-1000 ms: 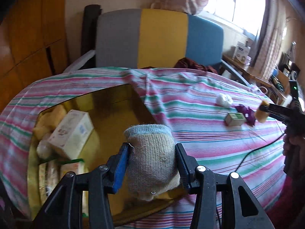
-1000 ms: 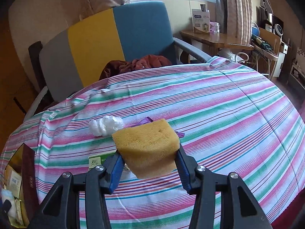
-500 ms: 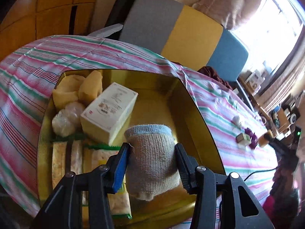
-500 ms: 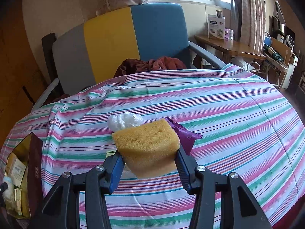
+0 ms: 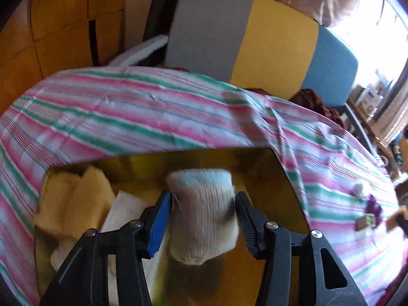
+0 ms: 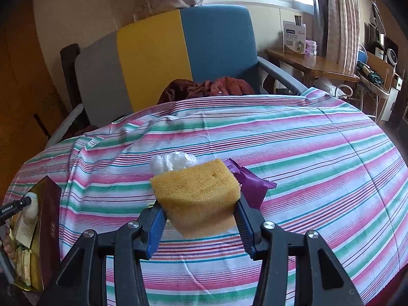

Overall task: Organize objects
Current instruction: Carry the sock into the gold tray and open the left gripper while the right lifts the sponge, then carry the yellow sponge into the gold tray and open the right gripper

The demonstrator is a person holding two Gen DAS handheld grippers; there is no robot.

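The striped-cloth worktop (image 6: 306, 153) carries a gold-lined box (image 6: 49, 219) at nine o'clock, with a white plastic wad (image 6: 169, 162) and purple wrapper (image 6: 251, 186) lying near its centre.

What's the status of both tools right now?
Left tool shut on rolled grey knit sock, over gold-lined open box. Right tool shut on yellow sponge block, above striped tablecloth. Nothing blocking.

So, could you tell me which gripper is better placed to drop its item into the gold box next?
Left: the left gripper holds the sock directly over the gold box.
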